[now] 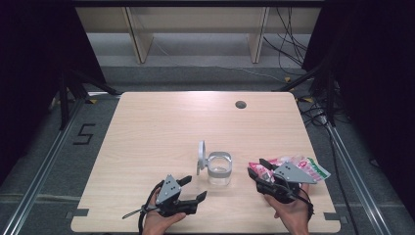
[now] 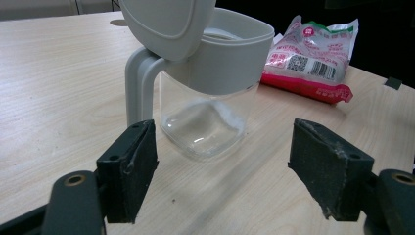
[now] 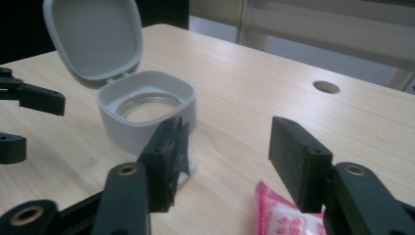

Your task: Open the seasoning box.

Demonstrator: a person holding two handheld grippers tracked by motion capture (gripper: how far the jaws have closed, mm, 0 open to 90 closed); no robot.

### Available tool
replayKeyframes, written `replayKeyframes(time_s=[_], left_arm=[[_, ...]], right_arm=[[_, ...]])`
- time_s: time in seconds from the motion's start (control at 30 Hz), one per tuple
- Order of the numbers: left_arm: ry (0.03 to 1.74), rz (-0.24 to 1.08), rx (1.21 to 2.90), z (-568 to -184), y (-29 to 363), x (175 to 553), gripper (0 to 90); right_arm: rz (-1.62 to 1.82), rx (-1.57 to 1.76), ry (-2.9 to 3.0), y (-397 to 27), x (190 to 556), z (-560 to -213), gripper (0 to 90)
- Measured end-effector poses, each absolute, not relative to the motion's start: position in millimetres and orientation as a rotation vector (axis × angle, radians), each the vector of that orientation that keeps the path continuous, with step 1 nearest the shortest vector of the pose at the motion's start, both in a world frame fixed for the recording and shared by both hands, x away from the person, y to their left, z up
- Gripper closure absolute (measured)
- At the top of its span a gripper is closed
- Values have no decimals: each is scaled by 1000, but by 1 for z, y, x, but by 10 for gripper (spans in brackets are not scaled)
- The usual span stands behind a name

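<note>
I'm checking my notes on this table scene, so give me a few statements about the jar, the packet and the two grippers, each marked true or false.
1. The jar's lid stands open. True.
2. The jar is full of white powder. False: the clear jar looks empty.
3. The packet lies right of the jar in the high view. True.
4. The left gripper is clamped on the jar. False: its jaws stand open, short of the jar.
5. The right gripper has its jaws open beside the packet. True.
6. The packet lies inside the jar. False: it lies on the table.
</note>
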State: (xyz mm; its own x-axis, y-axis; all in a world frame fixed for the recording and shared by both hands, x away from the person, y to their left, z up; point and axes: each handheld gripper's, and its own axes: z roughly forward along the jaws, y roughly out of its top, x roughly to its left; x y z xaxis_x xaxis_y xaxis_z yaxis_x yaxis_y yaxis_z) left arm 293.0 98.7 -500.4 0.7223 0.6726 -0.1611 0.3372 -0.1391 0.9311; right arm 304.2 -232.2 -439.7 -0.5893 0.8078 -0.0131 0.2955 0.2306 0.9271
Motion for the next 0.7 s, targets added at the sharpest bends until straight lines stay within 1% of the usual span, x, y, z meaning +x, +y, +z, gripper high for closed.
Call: replayKeyframes(time_s=[0.23, 0.37, 0.4, 0.7], left_arm=[[803, 343, 1736, -499, 98, 292, 254], [797, 345, 1738, -498, 98, 291, 254], [800, 345, 1740, -499, 98, 292, 254], [800, 340, 1757, -500, 94, 291, 251]], right_arm=[[1333, 1136, 1947, -256, 291, -445, 387], [1298, 1136, 1931, -272, 285, -450, 375], [1297, 1184, 1912, -273, 282, -451, 374], [1252, 1275, 1874, -297, 273, -460, 363]])
